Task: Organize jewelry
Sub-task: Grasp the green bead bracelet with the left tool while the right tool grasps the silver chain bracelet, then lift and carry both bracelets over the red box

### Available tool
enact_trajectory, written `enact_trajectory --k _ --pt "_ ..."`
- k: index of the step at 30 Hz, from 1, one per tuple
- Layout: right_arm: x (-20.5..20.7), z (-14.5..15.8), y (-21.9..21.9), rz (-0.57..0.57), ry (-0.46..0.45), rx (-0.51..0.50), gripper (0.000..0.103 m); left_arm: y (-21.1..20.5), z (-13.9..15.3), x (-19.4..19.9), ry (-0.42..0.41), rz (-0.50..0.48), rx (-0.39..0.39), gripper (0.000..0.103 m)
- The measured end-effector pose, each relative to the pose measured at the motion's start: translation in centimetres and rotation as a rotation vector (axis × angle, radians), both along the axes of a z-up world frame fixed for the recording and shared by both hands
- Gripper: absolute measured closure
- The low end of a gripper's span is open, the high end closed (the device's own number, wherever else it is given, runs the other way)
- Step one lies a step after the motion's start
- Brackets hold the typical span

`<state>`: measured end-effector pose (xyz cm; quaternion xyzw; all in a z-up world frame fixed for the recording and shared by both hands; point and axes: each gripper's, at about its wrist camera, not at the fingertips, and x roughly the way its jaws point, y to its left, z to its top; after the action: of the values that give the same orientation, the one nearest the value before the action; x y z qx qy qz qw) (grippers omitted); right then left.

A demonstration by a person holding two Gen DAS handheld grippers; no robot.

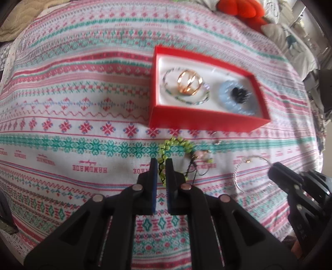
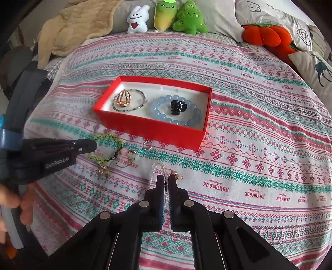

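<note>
Just short of the red box (image 1: 207,122), both grippers pinch bracelets.
Left gripper (image 1: 161,164) holds the green bracelet (image 1: 166,149), right gripper (image 2: 165,180) the clear bracelet (image 2: 154,169); the box lies straight ahead, nearer the left.

Box (image 2: 149,126) on the bedspread (image 2: 259,145), well short of the plush toys (image 2: 166,16) at the far edge. In the box: hair clip (image 2: 123,98) inside a thin bracelet (image 2: 129,100) at left, claw clip (image 2: 178,107) inside a bead bracelet (image 2: 176,111) at right. Just before the box, a small ring (image 2: 147,144). Left of that, a knotted bracelet (image 1: 166,157) between the left gripper (image 1: 161,164) tips. Right of it, a clear bracelet (image 2: 157,172) between the right gripper (image 2: 165,180) tips.
</note>
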<state>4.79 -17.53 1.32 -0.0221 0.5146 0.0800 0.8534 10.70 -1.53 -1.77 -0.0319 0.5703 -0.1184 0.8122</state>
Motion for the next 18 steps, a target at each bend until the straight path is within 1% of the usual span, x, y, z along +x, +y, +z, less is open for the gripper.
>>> enact_trajectory --k 9,14,18 --pt "-0.6 2.1 -0.1 -0.001 -0.046 0.035 0.099 1.3 3.8 -2.6 -0.096 -0.066 -0.041 0.095" --pt "-0.9 2.9 0.1 0.006 -0.064 0.042 0.099 1.2 6.0 -4.0 -0.155 -0.096 -0.052 0.095" --pt "-1.0 3.5 0.3 0.006 -0.080 0.051 0.099 0.6 7.1 -4.2 -0.186 -0.110 -0.066 0.095"
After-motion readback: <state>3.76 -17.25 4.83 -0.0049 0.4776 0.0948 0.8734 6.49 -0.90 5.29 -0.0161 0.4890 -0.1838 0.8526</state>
